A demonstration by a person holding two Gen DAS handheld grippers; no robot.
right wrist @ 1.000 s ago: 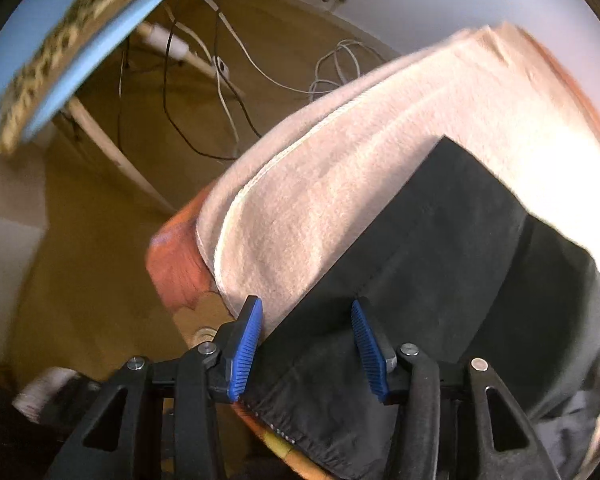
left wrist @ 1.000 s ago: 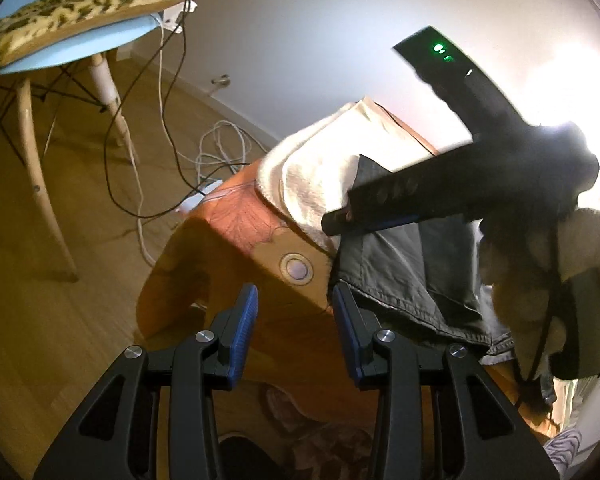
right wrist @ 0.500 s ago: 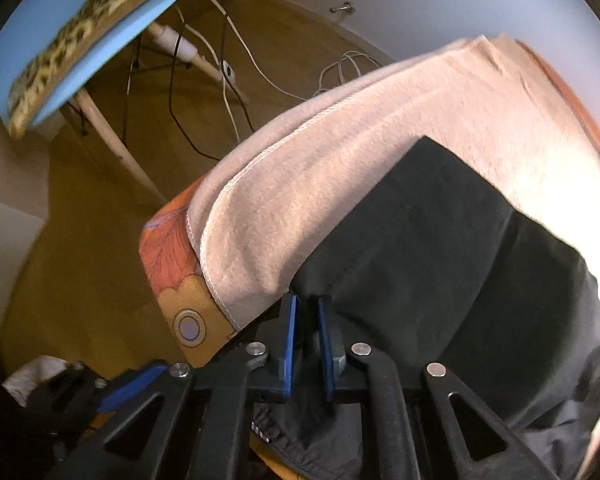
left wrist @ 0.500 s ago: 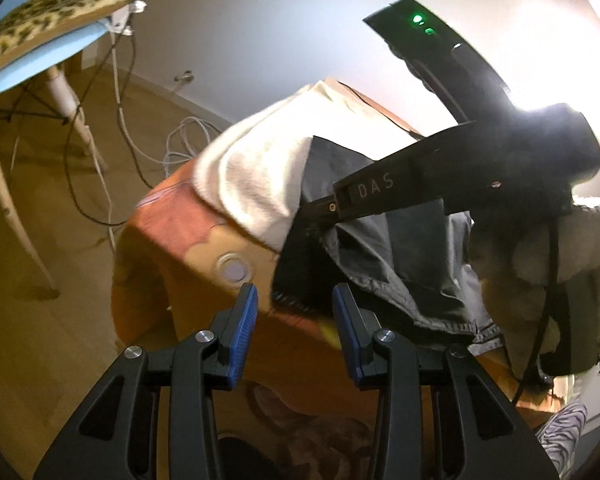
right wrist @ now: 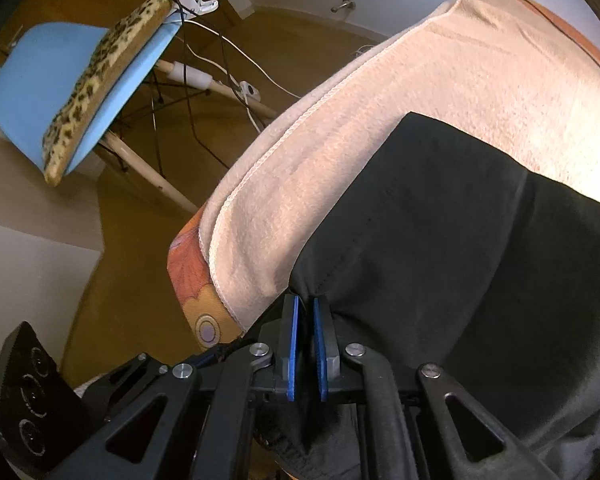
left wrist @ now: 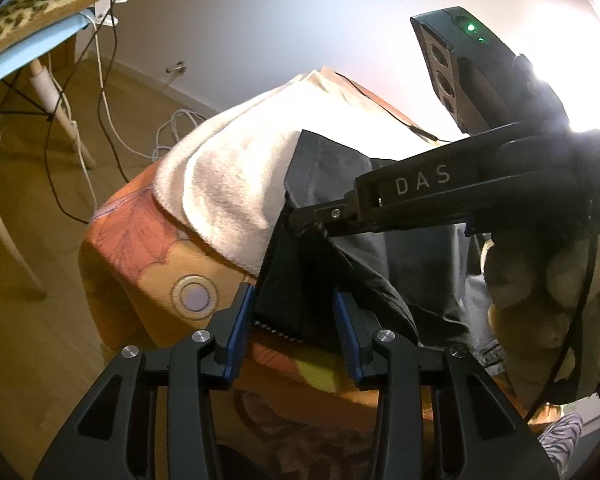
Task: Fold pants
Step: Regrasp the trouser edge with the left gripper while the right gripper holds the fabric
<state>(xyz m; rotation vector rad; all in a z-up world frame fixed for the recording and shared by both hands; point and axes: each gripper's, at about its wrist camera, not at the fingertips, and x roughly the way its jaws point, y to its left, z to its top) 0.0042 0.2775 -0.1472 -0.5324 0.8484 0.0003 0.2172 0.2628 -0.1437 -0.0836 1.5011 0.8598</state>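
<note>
Now clenched, the right gripper (right wrist: 304, 344) on a hem corner of dark cotton pants (right wrist: 460, 240) atop the cream towel (right wrist: 380, 120); one second back, agape. Left gripper (left wrist: 296, 332) released, straddling neighbouring hem. Fold lift probably next.

- The pants (right wrist: 440, 240) lie on a towel (right wrist: 420, 92), near its front edge.
- The towel lies on a patterned cover (left wrist: 140, 248), short of the cover's front corner.
- The pants' front corner hangs over the towel's edge.
- A chair (right wrist: 80, 80) stands on the floor (left wrist: 28, 300), left of the cover.
- A cushion (right wrist: 112, 64) lies on the chair.
</note>
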